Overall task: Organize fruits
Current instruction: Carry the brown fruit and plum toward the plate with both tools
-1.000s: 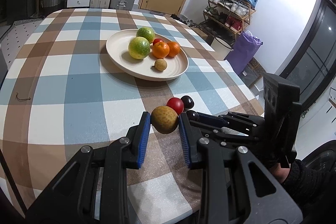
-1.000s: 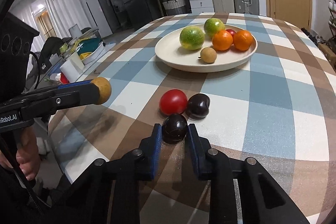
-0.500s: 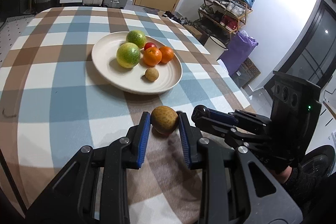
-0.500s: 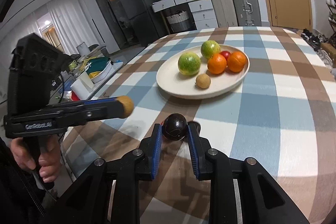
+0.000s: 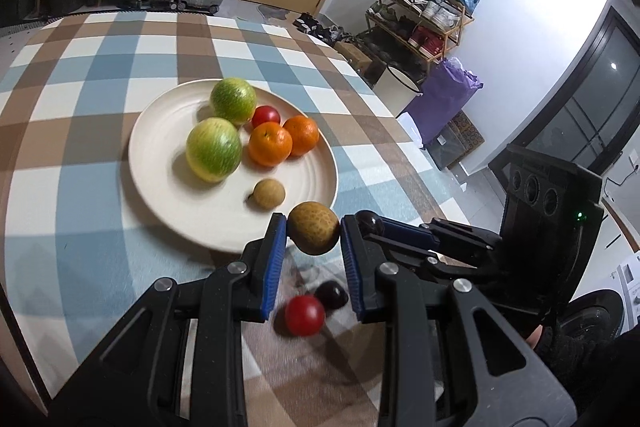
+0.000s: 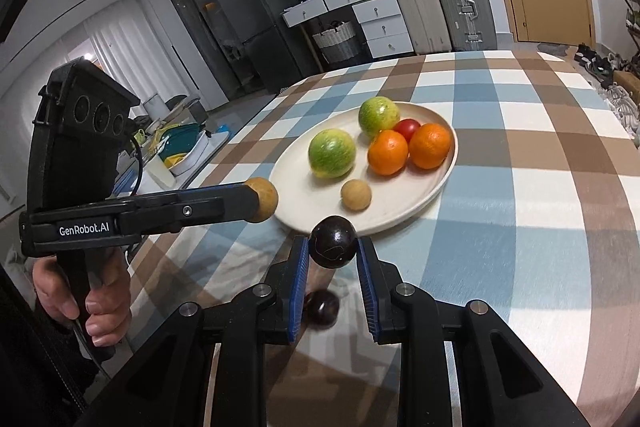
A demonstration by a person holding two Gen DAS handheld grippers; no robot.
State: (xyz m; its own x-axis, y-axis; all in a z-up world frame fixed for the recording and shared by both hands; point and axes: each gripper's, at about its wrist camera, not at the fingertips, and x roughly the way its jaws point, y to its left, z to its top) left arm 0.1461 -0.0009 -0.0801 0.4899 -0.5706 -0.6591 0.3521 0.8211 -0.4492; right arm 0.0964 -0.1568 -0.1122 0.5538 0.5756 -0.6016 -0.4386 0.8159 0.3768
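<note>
Both tongs pinch small, round, light fruit across the middle, left tongs a tan fruit, right tongs a dark plum; smooth skins probably roll if squeezed off-center.

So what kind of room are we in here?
Probably a lived-in home dining area: a checked tablecloth, suitcases by a door, a fridge and a shoe rack.

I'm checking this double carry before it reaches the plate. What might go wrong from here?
The left gripper and right gripper each pinch a round fruit, the tan fruit and dark fruit, only at the fingertips; either might slip out. Converging on the plate, they might collide or knock the small tan fruit.
</note>
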